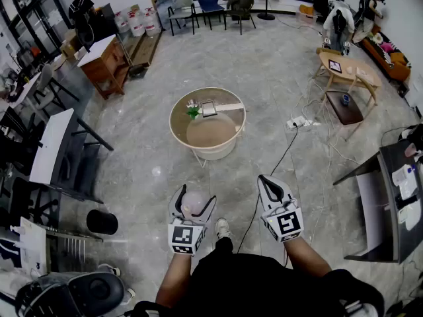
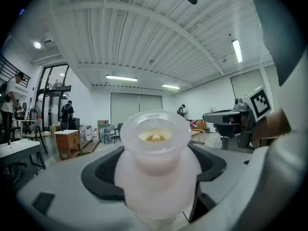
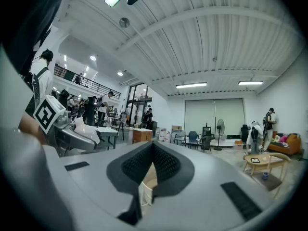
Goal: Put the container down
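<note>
Left gripper (image 1: 193, 198): jaws spread wide, clamped on the one translucent container (image 2: 156, 158), held above the floor short of the one round table (image 1: 177, 127). It is probably light, smooth and slightly squashable, and best gripped at its broad belly. Right gripper (image 1: 269, 182): jaws together, empty. Two grippers in all.

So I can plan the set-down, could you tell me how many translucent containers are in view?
1: the container sits gripped in the left gripper, close to the person. Items on the round table are too small to identify.
</note>
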Action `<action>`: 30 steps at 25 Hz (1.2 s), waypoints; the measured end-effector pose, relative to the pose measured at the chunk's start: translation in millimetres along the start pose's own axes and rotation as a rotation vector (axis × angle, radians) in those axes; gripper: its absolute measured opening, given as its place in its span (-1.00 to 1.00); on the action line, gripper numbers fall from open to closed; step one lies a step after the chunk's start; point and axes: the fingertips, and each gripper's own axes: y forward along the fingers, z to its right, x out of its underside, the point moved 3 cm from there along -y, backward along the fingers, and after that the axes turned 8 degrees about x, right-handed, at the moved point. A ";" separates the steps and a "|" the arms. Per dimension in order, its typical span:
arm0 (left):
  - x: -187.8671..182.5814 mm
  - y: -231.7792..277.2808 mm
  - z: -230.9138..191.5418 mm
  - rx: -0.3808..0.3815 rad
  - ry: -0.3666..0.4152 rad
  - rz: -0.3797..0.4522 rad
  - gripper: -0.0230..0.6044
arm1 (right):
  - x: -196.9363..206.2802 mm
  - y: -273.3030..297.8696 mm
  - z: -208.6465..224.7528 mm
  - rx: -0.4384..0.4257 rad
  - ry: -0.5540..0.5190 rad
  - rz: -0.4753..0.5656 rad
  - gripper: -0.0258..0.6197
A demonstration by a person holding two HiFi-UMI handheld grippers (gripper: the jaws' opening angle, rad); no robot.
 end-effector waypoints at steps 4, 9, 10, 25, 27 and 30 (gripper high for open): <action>5.3 13.0 -6.3 -0.002 -0.016 -0.012 0.39 | 7.3 14.2 8.4 -0.003 0.016 -0.023 -0.92; 8.7 33.9 -27.3 0.002 -0.030 -0.024 0.39 | 11.5 46.1 14.1 -0.004 0.019 -0.031 -0.92; 8.3 38.8 -33.7 0.002 -0.032 -0.028 0.39 | 12.7 55.0 14.7 -0.009 0.023 -0.036 -0.92; -1.4 99.0 -151.3 0.074 0.017 -0.053 0.39 | 9.4 195.1 -5.6 0.006 0.042 -0.047 -0.92; -2.9 105.8 -155.7 0.096 0.034 -0.057 0.39 | 10.2 205.5 -5.5 0.002 0.038 -0.051 -0.92; -5.1 119.0 -161.9 0.107 0.030 -0.046 0.39 | 13.0 220.3 -0.5 0.002 0.033 -0.050 -0.92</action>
